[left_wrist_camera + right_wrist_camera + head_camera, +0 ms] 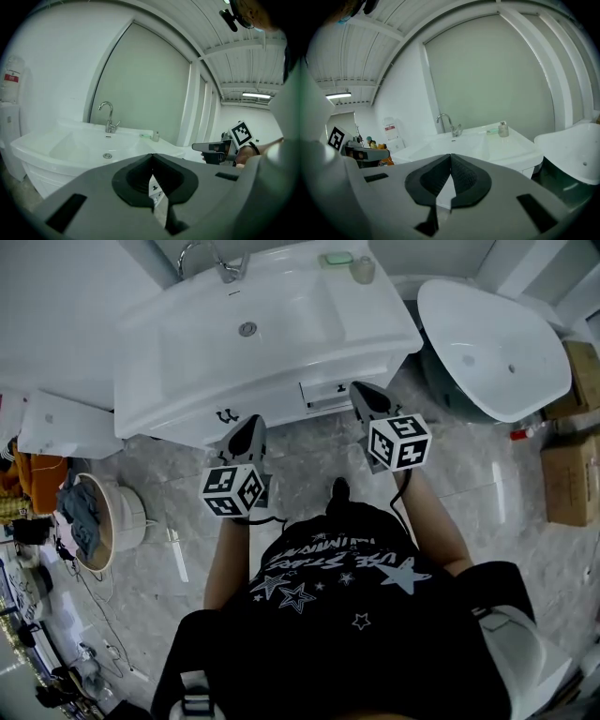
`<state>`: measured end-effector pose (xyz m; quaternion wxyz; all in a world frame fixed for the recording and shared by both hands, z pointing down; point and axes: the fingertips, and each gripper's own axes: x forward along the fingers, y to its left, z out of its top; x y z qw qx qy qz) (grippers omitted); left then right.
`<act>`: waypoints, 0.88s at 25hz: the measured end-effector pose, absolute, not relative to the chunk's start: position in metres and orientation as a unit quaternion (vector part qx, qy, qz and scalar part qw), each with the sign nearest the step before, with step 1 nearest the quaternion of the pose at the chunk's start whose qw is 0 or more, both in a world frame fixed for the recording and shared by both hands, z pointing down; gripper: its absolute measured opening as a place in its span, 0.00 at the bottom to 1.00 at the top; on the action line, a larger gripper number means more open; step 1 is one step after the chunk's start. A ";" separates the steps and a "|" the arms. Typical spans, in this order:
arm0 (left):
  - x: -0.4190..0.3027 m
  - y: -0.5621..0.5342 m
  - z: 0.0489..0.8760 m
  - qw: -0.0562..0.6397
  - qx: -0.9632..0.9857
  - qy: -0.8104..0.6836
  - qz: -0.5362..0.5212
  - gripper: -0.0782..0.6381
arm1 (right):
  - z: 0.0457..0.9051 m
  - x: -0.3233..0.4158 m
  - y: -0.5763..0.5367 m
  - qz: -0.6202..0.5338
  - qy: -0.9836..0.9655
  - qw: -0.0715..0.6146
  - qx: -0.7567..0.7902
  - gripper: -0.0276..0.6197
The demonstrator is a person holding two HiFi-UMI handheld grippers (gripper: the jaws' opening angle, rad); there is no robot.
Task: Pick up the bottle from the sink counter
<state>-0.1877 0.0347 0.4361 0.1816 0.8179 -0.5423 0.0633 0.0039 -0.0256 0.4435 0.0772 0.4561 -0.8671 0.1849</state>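
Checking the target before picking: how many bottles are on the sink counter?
1. The bottle stands at the back right corner of the sink counter, beside a green dish. No others visible.

White tub (497,343) near a cardboard box (570,486)

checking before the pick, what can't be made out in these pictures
- bottle: too small in every view; label and fill unreadable
- green item beside it: too small to name
- sink: much of its front hidden, in the left gripper view behind the shut left claw, in the right gripper view behind the shut right claw
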 end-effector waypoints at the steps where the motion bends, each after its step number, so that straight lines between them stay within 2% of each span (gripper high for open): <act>1: -0.183 0.026 0.435 0.180 0.818 -0.542 0.064 0.12 | 0.442 0.009 -0.033 0.184 -0.867 0.076 0.456 0.05; 14: -0.127 -0.060 0.424 0.164 0.847 -0.502 0.059 0.12 | 0.446 0.076 -0.095 0.191 -0.844 0.065 0.496 0.05; 22: -0.089 -0.168 0.416 0.152 0.885 -0.434 0.066 0.12 | 0.453 0.108 -0.145 0.201 -0.804 0.065 0.556 0.05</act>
